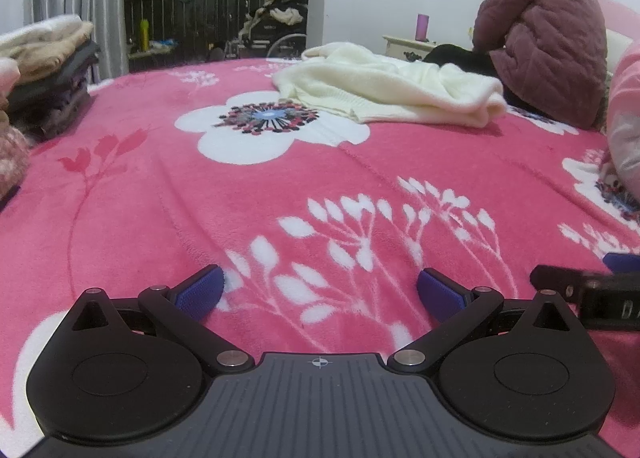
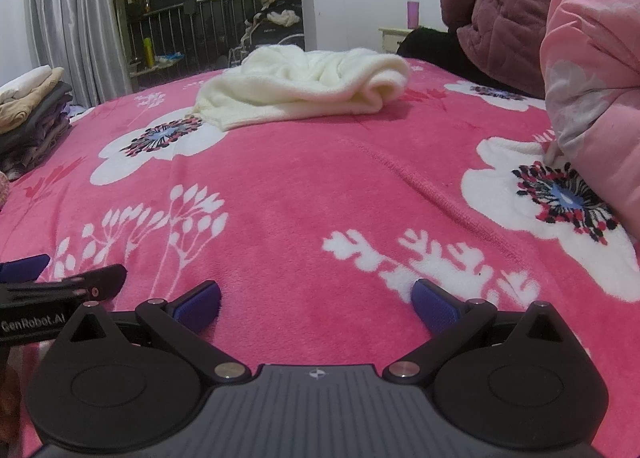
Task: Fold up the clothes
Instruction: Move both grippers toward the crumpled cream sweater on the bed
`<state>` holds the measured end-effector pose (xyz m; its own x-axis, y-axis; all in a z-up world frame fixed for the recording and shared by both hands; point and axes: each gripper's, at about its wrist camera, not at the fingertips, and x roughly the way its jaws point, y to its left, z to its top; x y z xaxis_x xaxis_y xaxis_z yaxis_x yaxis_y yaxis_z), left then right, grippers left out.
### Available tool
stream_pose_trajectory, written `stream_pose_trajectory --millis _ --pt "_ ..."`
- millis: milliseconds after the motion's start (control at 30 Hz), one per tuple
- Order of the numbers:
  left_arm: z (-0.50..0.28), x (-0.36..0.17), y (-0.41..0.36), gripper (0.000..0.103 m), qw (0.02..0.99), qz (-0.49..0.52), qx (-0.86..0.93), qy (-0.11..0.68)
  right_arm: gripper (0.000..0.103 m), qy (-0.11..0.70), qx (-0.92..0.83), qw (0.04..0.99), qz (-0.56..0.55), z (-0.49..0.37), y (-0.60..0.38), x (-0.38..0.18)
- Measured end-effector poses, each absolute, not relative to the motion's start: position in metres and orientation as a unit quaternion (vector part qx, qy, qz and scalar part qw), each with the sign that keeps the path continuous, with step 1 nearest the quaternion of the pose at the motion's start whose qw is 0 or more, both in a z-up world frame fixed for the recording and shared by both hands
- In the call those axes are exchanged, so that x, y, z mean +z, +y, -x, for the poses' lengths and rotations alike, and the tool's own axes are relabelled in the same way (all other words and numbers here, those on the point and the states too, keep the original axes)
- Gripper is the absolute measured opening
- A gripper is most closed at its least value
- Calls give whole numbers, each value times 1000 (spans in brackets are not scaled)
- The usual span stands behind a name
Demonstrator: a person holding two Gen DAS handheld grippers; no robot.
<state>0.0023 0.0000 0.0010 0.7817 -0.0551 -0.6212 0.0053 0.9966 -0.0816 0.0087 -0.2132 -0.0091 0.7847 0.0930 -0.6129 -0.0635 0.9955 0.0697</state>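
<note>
The left gripper (image 1: 320, 292) is held low and level over the near part of a pink flowered blanket (image 1: 280, 186), its blue-padded fingers (image 1: 200, 292) spread wide apart with nothing between them. The right gripper (image 2: 316, 300) is held just beside it at the same height, pointed the same way, its jaws likewise parted and empty. A crumpled cream sweater (image 1: 384, 88) is seen lying on the far side of the blanket, well apart from both grippers. A stack of folded clothes (image 1: 48, 70) is seen at the far left edge. A person in a quilted maroon jacket (image 1: 544, 26) is seated at the far right.
</note>
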Motion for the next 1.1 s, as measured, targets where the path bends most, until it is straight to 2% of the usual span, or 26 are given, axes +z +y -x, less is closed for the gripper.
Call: stream_pose_trajectory --millis 133,233,300,500,767,900,1100 --pt "-22 17 10 103 939 32 -12 341 103 345 26 937 -39 -10 -214 15" --pt "5 37 -12 103 957 -42 5 287 103 360 15 931 -52 -11 -214 33" --pt "4 54 -15 103 952 -60 4 300 103 364 5 930 -52 -12 -213 49" --pt "-3 113 3 103 934 8 11 358 103 331 -8 943 -37 -6 -195 111" --pt "1 162 24 103 918 60 -16 391 103 329 -2 944 -10 6 -174 152" --pt "0 173 30 103 914 75 -9 399 103 334 -6 943 2 7 -168 166" --pt "2 173 36 103 919 34 43 390 103 331 -20 943 19 10 -162 177"
